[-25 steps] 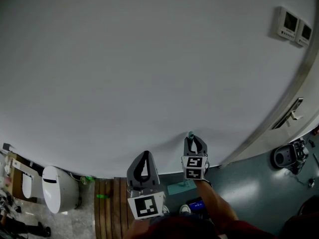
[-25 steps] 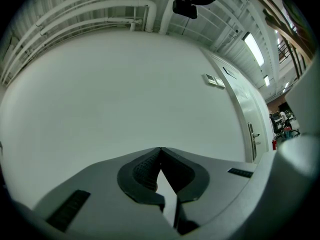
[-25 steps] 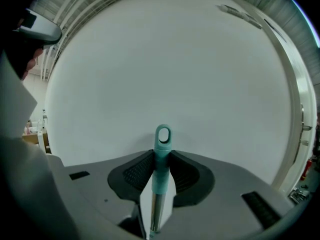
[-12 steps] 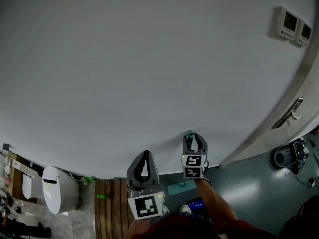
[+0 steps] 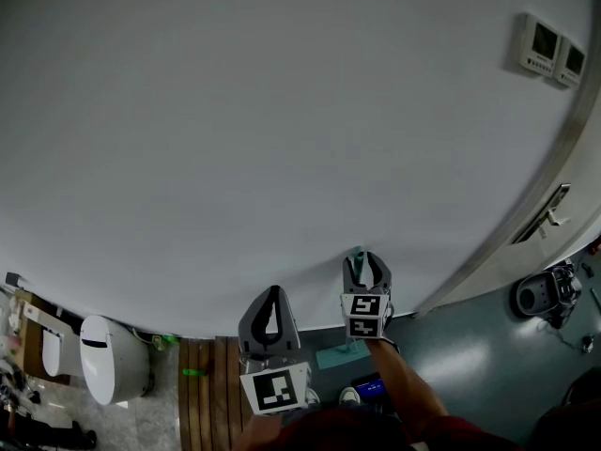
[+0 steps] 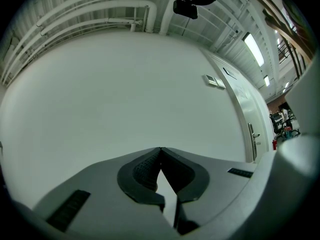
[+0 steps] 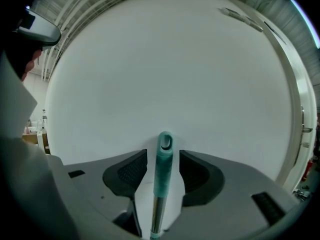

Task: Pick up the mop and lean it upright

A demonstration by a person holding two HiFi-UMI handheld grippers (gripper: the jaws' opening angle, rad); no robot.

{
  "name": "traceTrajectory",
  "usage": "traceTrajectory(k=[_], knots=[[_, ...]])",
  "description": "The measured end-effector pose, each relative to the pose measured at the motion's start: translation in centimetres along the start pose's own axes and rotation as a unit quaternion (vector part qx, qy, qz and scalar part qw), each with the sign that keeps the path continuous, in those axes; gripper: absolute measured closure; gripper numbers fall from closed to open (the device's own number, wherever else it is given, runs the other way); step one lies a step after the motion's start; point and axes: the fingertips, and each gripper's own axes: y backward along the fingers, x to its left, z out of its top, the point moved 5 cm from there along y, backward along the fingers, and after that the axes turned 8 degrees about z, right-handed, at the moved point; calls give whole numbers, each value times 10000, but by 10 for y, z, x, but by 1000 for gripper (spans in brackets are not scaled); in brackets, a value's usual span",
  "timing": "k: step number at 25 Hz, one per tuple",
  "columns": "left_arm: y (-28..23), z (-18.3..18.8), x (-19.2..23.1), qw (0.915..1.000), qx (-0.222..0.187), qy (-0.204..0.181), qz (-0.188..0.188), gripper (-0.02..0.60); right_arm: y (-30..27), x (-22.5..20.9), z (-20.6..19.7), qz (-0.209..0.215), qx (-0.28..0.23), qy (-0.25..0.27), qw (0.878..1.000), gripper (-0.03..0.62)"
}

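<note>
Right gripper view: the right gripper (image 7: 163,155) has its jaws spread wide, and they have just been opening. The mop (image 7: 163,171) stands upright between them. A gap shows on each side of its teal grip, so neither pad (image 7: 134,170) presses it. Its looped end rises just above the jaw tips in front of the white wall (image 7: 165,64). Whether that end touches the wall cannot be told. The steel shaft runs out of the frame's lower edge.

In the head view the right gripper (image 5: 366,269) sits at lower centre. Only the mop's teal tip (image 5: 358,255) shows above it, close to the wall (image 5: 282,111). Below the marker cube, a teal piece on the floor (image 5: 340,354) looks like the mop head. The gripper and forearm (image 5: 408,383) hide the shaft between tip and head.

The left gripper (image 5: 272,313) hangs just left of the right one, apart from the mop. In its own view its jaws (image 6: 160,151) meet at the tips with nothing between them.

At lower left stand a white rounded fixture (image 5: 113,355) and a slatted wooden board (image 5: 211,383). A small green thing (image 5: 192,371) on the board is too small to identify. At the right edge a door (image 5: 563,205) is cut off. Two wall panels (image 5: 554,50) sit at upper right, too small to read. A dark round device (image 5: 540,294) lies on the floor at right.
</note>
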Motion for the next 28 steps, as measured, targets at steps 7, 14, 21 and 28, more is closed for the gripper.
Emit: traceTrajectory(k=[7, 14, 21, 28], knots=[[0, -1, -3, 10000, 22, 20, -31, 568, 22, 5, -4, 2, -21, -134, 9999, 398], [0, -3, -7, 9999, 59, 23, -82, 568, 52, 23, -11, 207, -42, 177, 9996, 398], [-2, -6, -10, 9999, 75, 19, -95, 568, 87, 34, -17, 384, -94, 81, 9992, 398], [-3, -9, -12, 9999, 111, 13, -80, 568, 97, 39, -22, 494, -76, 100, 9987, 398]])
